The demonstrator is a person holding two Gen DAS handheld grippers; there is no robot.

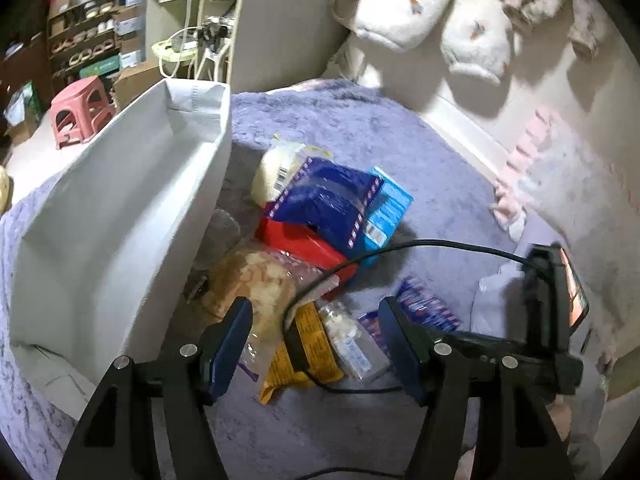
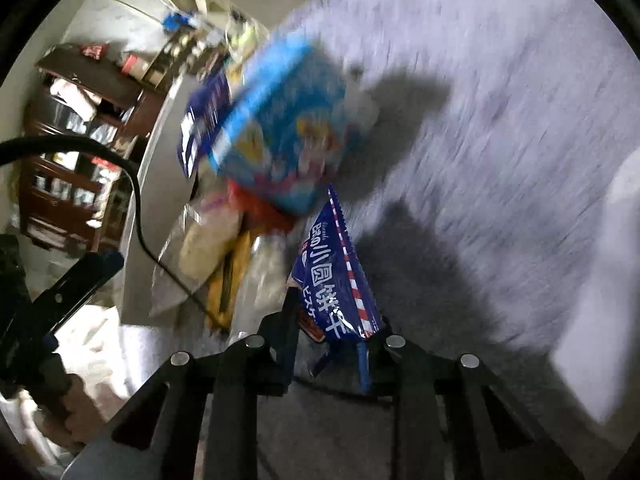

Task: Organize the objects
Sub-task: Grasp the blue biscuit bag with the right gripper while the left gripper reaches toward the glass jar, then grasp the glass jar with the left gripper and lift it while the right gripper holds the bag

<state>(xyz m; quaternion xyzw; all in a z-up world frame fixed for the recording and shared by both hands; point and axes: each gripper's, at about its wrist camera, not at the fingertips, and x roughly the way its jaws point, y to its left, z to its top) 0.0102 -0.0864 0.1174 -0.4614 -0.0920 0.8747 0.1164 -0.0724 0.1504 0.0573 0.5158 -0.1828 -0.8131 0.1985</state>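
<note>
1 blue packet (image 2: 338, 280) between right claw (image 2: 328, 320) jaws

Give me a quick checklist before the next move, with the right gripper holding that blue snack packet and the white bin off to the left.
1. Right gripper shut on the blue packet: ok, the fingers pinch its lower end.
2. Grip security: cannot tell, the right wrist view is motion-blurred.
3. White bin open with room inside: ok, the visible interior is bare.
4. Left gripper free: ok, open and holding nothing, above the yellow packet.
5. Black cable clear of the pile: not ok, it crosses the snacks.
6. Blue box stable: cannot tell, it leans on the pile.
</note>
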